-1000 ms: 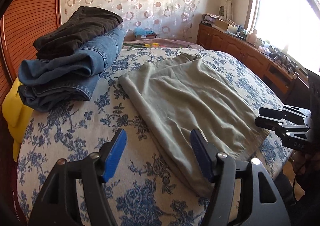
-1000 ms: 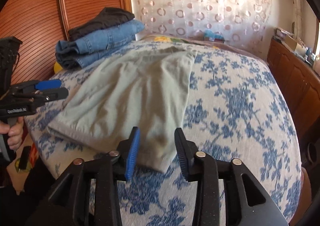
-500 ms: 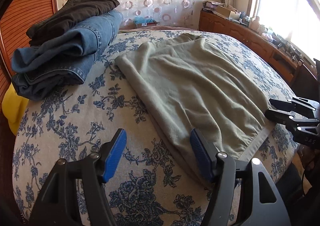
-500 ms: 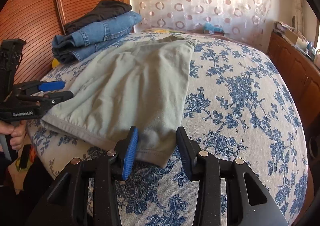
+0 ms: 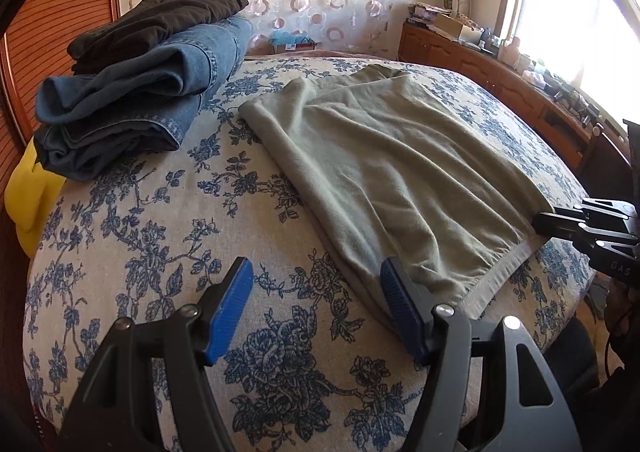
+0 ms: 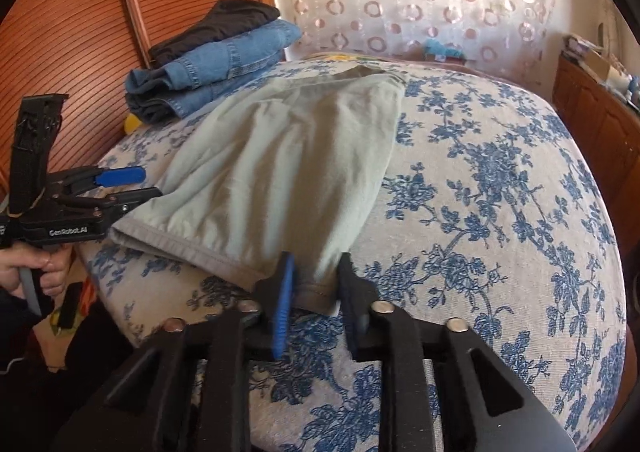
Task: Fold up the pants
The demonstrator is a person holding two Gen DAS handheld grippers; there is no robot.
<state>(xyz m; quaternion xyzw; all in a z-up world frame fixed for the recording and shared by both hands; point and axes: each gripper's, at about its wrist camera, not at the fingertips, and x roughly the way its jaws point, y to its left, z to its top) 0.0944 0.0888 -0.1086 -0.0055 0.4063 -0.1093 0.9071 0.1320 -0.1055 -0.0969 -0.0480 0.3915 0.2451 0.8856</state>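
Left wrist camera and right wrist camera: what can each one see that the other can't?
Only the left wrist view shows the bright window. Only the right wrist view shows the person's hand holding the left hand-held gripper, and the right hand-held gripper open around the corner of the green pants. Both show those pants spread on the flowery bed, the folded jeans and the dark pants stacked on top.

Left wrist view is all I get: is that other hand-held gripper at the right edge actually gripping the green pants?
Observer: Not yet. The right wrist view shows the right hand-held gripper open, one finger on either side of the green pants' near corner.
Operator: And what's behind my own camera?
Observer: A bare hand holds the handle of the left hand-held gripper, seen from the side.
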